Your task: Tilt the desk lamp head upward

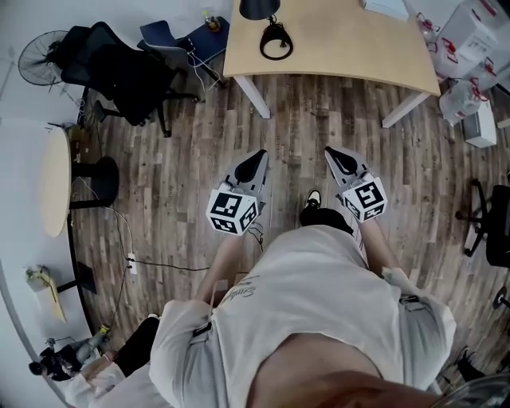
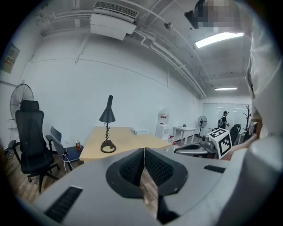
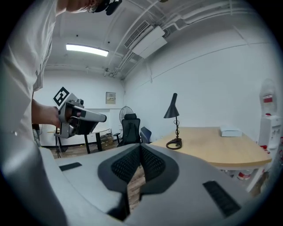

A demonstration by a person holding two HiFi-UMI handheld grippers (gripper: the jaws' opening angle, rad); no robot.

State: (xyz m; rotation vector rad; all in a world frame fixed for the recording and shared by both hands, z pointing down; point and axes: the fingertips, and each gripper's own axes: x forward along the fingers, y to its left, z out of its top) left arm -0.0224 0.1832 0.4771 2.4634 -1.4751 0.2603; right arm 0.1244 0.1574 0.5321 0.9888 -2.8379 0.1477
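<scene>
Desk lamp (image 1: 276,40) stands near the left edge of the wooden surface (image 1: 358,48), black ring base flat, cone head seemingly aimed downward. Left tongs (image 1: 260,157) and right tongs (image 1: 331,152) both closed, nothing between them, held side by side over the floor (image 1: 319,111), well short of the surface's near edge. White box (image 1: 385,7) lies by the far edge.

No word or number can be read. Script on the person's shirt (image 1: 239,293), red print on the boxes (image 1: 470,32) and a wall notice (image 3: 110,97) are too small; the left tool (image 1: 261,154) carries only square markers.
</scene>
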